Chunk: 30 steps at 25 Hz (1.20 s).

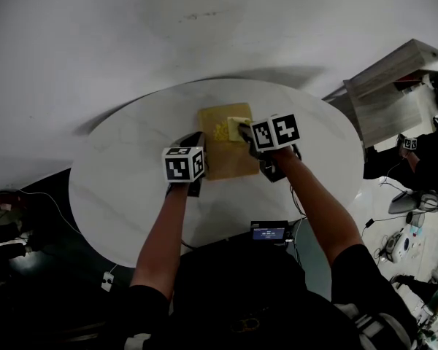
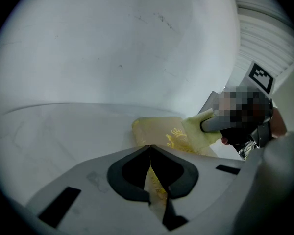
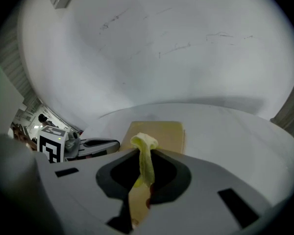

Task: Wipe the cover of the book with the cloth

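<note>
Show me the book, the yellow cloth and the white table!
book (image 1: pixel 225 165), head view, bare lower part of its cover.
yellow cloth (image 3: pixel 146 155), right gripper view, strip between the jaws.
white table (image 1: pixel 124 195), head view, bare top.

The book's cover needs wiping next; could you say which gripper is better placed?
Right: the right gripper is shut on the yellow cloth over the book; the left gripper is shut, empty.

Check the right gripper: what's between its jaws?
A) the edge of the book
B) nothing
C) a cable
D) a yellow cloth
D: the right gripper view shows the right gripper with its jaws pinched on a bunched strip of yellow cloth, and the book lying on the table beyond it, outside the jaws.
</note>
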Each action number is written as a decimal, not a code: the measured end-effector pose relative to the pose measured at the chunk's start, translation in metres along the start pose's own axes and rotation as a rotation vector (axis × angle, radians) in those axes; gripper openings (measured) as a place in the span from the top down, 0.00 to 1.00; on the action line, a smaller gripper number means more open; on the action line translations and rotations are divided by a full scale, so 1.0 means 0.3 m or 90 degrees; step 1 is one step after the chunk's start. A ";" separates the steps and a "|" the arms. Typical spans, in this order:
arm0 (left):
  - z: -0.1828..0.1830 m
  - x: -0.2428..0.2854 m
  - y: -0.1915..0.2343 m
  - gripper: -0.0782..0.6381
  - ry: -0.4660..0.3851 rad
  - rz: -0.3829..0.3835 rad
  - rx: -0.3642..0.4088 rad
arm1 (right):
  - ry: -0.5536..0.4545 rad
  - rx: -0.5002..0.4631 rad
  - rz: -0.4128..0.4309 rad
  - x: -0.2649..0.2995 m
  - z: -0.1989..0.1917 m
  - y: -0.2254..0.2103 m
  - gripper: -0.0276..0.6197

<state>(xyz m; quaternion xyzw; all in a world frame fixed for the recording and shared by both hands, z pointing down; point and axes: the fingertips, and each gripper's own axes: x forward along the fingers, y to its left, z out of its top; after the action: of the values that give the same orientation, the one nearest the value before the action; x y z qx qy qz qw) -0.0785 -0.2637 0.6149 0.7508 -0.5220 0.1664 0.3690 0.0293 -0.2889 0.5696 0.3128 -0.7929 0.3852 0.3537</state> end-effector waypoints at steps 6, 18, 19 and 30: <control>0.002 0.003 0.003 0.88 0.000 -0.006 -0.006 | 0.022 -0.003 0.034 0.055 -0.030 0.104 0.82; 0.000 0.001 0.001 0.88 -0.003 -0.017 -0.020 | 0.062 0.008 0.054 0.147 -0.097 0.194 0.82; -0.001 0.002 0.002 0.88 -0.003 -0.017 -0.020 | 0.064 0.009 0.050 0.153 -0.101 0.191 0.82; -0.001 0.001 0.005 0.88 -0.006 -0.017 -0.020 | 0.064 0.003 0.034 0.169 -0.110 0.177 0.82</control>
<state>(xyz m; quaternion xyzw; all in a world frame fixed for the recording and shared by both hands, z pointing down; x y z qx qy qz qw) -0.0797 -0.2641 0.6157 0.7527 -0.5160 0.1494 0.3806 -0.0291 -0.2459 0.6047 0.2729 -0.7813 0.4116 0.3816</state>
